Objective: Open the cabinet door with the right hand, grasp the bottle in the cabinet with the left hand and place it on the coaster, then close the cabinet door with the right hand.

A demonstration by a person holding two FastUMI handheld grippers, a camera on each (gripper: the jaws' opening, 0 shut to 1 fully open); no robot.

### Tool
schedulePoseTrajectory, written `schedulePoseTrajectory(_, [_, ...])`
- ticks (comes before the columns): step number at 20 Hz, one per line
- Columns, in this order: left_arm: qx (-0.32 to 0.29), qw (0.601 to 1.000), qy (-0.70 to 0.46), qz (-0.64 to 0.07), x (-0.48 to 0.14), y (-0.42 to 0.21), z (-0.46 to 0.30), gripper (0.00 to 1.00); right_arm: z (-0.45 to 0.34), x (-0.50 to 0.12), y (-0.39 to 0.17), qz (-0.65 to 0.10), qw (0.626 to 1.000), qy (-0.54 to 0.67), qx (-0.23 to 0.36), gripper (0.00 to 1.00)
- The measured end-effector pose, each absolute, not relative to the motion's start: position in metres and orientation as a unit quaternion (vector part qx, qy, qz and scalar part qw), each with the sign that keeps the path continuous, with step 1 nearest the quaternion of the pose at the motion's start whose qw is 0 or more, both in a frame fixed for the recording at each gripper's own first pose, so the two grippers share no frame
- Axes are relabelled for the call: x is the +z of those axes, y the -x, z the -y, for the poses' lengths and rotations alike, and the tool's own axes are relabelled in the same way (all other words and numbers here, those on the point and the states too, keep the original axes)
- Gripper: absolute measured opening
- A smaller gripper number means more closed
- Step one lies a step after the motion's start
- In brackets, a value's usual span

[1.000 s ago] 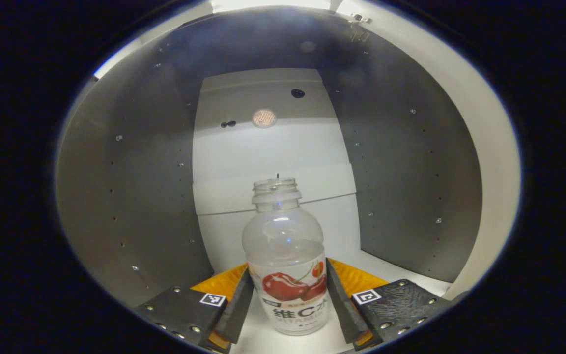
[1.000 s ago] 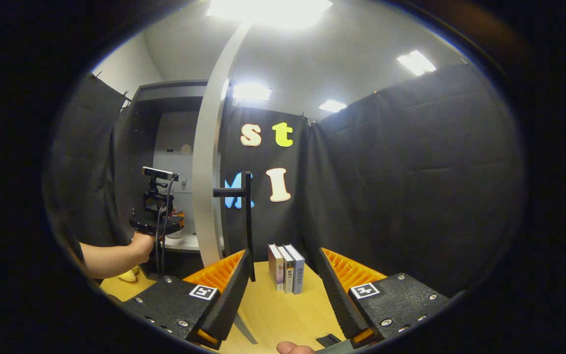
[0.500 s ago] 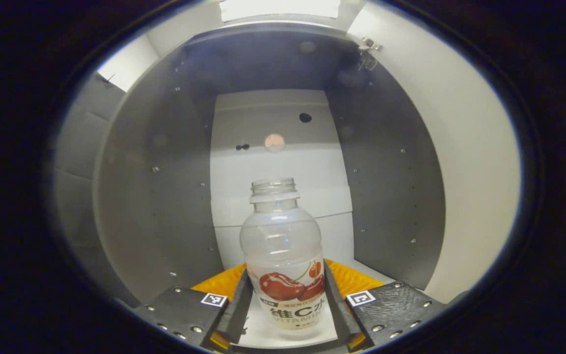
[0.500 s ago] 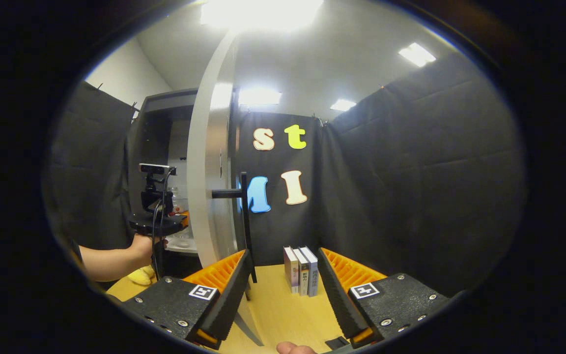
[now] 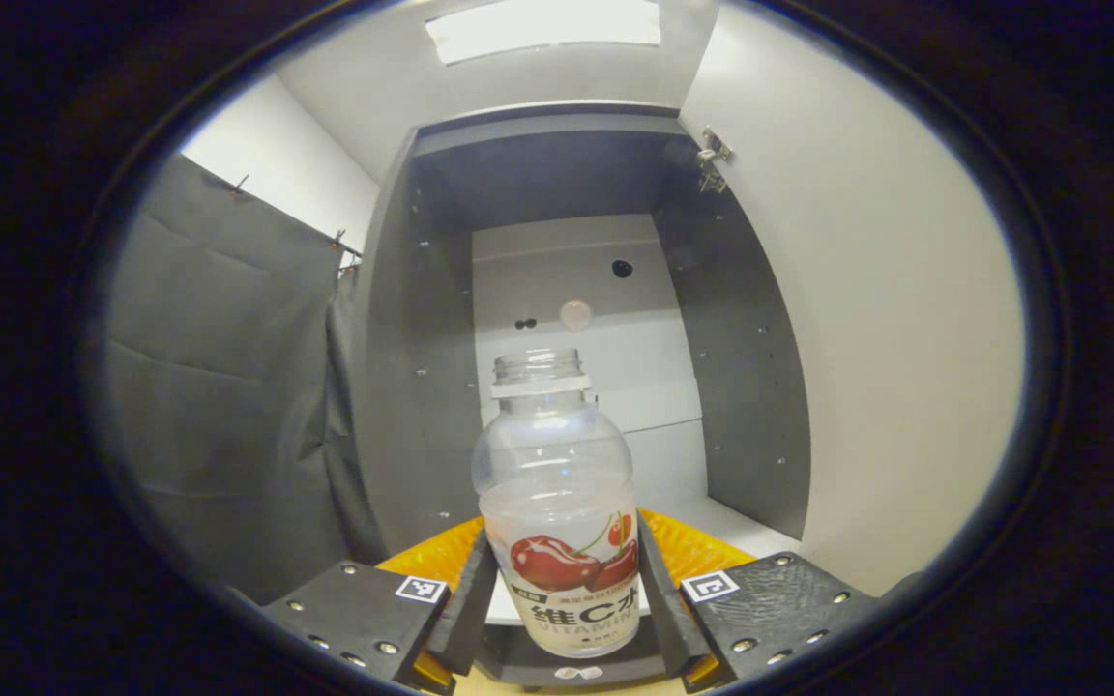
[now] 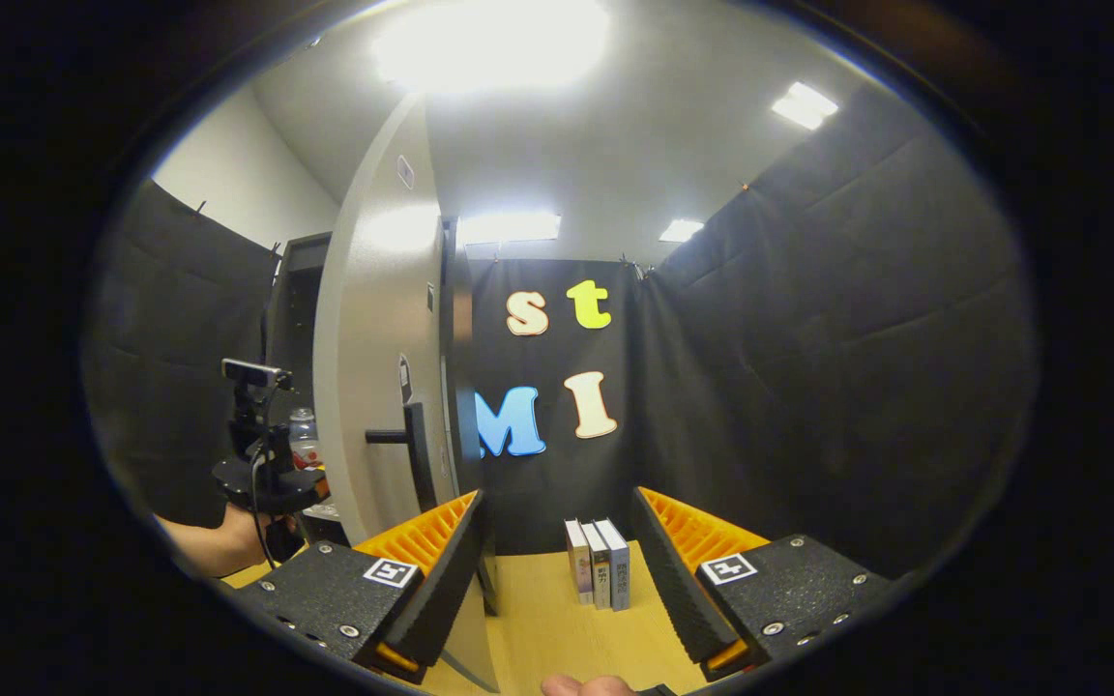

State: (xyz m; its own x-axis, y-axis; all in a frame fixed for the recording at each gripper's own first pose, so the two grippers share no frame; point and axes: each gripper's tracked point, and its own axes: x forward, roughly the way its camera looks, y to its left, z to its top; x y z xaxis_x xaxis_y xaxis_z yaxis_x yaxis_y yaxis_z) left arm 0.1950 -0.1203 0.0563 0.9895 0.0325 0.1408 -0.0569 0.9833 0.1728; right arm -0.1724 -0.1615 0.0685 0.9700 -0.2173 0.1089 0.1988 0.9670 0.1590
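A clear, uncapped bottle with a cherry label stands upright between my left gripper's fingers, and my left gripper is shut on its lower half. It hangs just outside the open cabinet, in front of the bottom shelf's edge. In the right gripper view, the white cabinet door stands open, its dark handle a little left of my right gripper. That gripper is open with nothing between its fingers. Farther left, a hand holds the left gripper with the bottle.
The door's inner face lies close on the right of the left gripper. Black cloth hangs left of the cabinet. Three books stand on the wooden table ahead of the right gripper.
My left gripper has drawn back out of the cabinet with the bottle in its grip. The right gripper has backed off from the door, whose handle now sits farther left and lower.
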Motion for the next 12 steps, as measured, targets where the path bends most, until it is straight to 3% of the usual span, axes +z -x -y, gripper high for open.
schedulePoseTrajectory(2, [0.036, 0.993, -0.09, 0.064, 0.059, -0.19, 0.121, 0.67, 0.169, 0.054, 0.167, 0.052, 0.99, -0.077, -0.101, 0.91])
schedulePoseTrajectory(5, [0.069, 0.991, -0.102, 0.054, 0.056, -0.197, 0.118, 0.77, 0.166, 0.024, 0.154, 0.017, 0.995, -0.078, -0.066, 0.92])
schedulePoseTrajectory(12, [0.125, 0.984, -0.111, 0.054, 0.055, -0.195, 0.117, 0.73, 0.16, -0.038, 0.137, -0.023, 0.998, -0.048, -0.022, 0.92])
